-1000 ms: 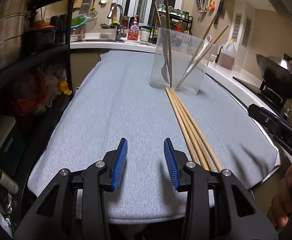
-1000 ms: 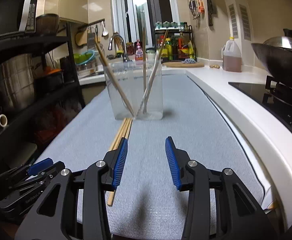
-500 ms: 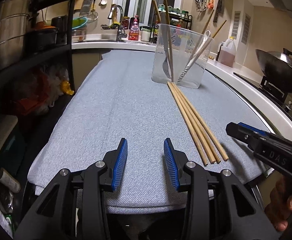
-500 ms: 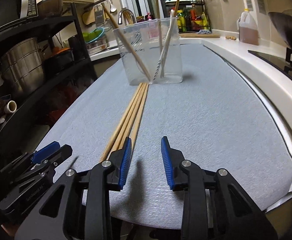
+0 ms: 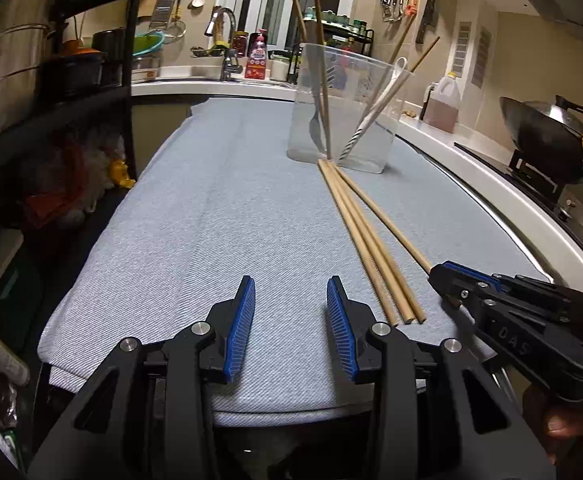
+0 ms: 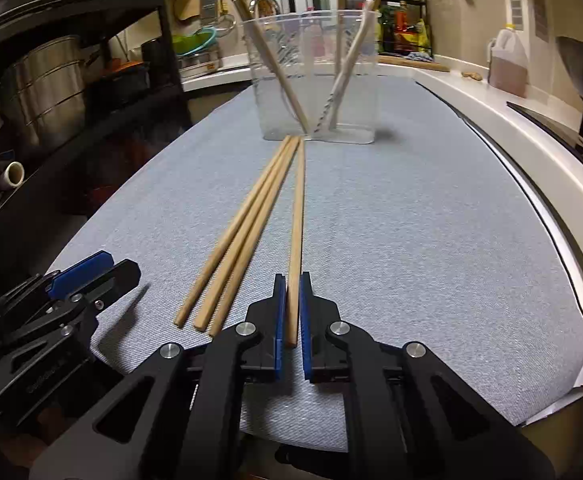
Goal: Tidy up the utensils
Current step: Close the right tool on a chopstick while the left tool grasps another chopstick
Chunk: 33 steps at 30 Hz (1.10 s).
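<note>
Several wooden chopsticks lie on the grey cloth (image 6: 411, 220), pointing at a clear container (image 6: 315, 80) that holds more chopsticks, a fork and a white spoon. My right gripper (image 6: 290, 280) is closing on the near end of the rightmost chopstick (image 6: 297, 208), with both blue pads pressed against it. Three chopsticks (image 6: 243, 232) lie together just left of it. In the left wrist view the same trio (image 5: 367, 248) lies right of my left gripper (image 5: 290, 292), which stands open over bare cloth with nothing between its fingers. The right gripper (image 5: 447, 276) reaches in from the right there.
A black shelf rack (image 5: 91, 96) with steel pots stands along the left. A wok (image 5: 543, 128) sits on the stove at the right, with an oil jug (image 5: 445, 104) behind it. The sink and tap (image 5: 223, 40) are at the back. The cloth's front edge is close below both grippers.
My right gripper came down and forward to the chopsticks' near ends and went from open to shut on the rightmost one, which now lies apart from the others. The left gripper stayed put.
</note>
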Available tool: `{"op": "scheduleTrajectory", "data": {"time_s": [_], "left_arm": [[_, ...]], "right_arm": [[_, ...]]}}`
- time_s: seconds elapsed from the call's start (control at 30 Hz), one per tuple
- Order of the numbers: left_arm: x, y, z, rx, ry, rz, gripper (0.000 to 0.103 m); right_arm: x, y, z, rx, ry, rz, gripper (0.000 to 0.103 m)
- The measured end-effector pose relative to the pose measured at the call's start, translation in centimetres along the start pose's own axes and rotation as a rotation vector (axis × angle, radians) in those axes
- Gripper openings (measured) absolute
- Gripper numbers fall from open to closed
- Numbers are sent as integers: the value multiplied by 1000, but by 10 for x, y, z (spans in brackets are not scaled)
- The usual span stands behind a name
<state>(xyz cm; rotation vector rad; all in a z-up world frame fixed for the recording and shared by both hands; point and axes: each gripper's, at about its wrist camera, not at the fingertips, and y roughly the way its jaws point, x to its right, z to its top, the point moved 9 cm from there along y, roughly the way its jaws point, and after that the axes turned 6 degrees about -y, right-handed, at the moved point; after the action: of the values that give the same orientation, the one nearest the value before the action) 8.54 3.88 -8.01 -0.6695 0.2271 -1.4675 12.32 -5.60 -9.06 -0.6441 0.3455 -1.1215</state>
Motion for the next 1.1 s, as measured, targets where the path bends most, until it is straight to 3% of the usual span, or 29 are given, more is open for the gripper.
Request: {"op": "scheduleTrajectory", "data": {"time_s": [0.27,0.43,0.5,0.57,0.77,1.1], "left_arm": [[38,11,-6,-48,37,-88,38],[47,17,-10,-57,99,-44,33],[44,17,-10,-60,108,-23,16],[38,15,-11,-52,115,-6,12],[22,7,-10,-20,124,36,12],[30,13,-6,7,162,35,12]], "right_arm": [[26,-5,-4,10,35,-84,7],[31,-6,-6,11,36,-90,7],[32,-6,-6,11,39,-87,7],[32,-6,-6,12,41,-85,7],[31,-6,-7,13,33,-89,8],[26,-7,-7,18,6,-76,7]]}}
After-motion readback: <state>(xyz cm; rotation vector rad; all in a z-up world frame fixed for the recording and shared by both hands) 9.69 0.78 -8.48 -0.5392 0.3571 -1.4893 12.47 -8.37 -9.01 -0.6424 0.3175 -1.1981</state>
